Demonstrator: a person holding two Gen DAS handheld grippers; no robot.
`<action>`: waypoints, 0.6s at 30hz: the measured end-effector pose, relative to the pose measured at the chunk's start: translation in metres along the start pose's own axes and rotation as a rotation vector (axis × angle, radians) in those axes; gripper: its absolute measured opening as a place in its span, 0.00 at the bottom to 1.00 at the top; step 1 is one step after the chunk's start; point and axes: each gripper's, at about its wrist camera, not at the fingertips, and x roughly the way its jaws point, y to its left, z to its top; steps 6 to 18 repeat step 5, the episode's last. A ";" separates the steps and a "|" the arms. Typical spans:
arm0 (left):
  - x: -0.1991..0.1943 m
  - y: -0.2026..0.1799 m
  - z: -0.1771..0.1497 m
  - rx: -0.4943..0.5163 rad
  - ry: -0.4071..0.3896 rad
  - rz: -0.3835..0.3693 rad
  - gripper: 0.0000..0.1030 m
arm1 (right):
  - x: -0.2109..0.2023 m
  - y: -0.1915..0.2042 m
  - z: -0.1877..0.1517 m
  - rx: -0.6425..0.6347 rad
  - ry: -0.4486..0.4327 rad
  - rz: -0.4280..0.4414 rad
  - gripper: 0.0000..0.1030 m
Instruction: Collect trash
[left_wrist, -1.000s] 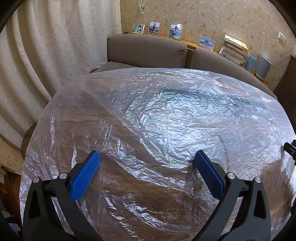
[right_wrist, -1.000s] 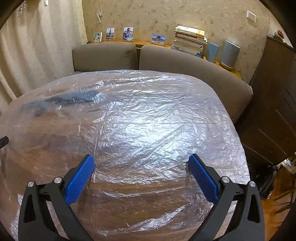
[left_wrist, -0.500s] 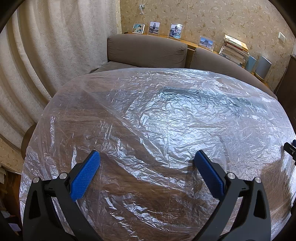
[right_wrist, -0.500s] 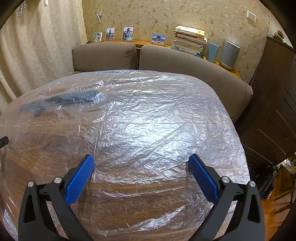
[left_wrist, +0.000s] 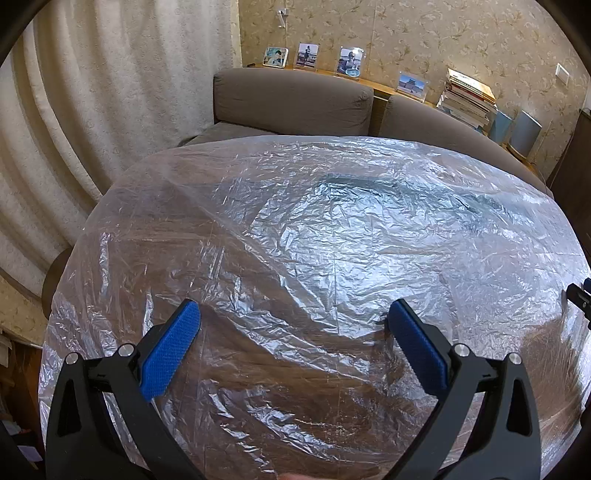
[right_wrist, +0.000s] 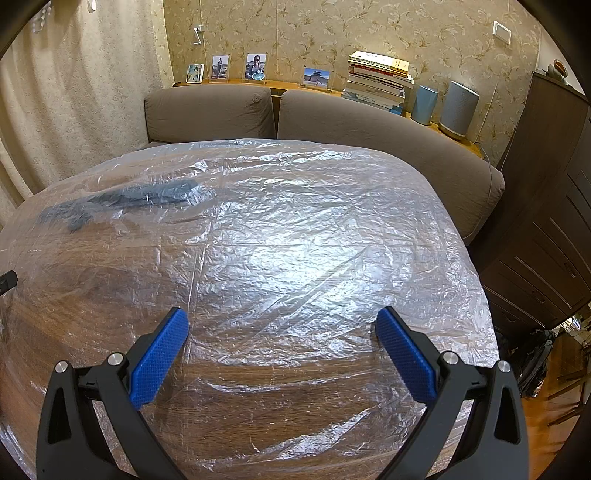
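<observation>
A crinkled clear plastic sheet covers the whole round wooden table. My left gripper hovers open above the sheet's near left part, nothing between its blue pads. My right gripper is open too, over the sheet's near right part. A dark grey-blue patch shows under or on the plastic at the far left in the right wrist view; it appears as a dark streak in the left wrist view. The tip of the right gripper peeks in at the left view's right edge.
A brown sofa curves behind the table. A shelf behind it holds photo frames, a stack of books and two cylinders. Curtains hang at left. A dark cabinet stands at right.
</observation>
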 end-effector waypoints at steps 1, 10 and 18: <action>0.000 0.000 0.000 0.000 0.000 0.000 0.99 | 0.000 0.000 0.000 0.000 0.000 0.000 0.96; 0.000 0.000 0.000 -0.001 0.000 0.001 0.99 | 0.000 0.000 0.000 0.000 0.000 0.000 0.96; 0.000 0.000 0.000 -0.001 0.000 0.001 0.99 | 0.000 0.000 0.000 0.000 0.000 0.000 0.96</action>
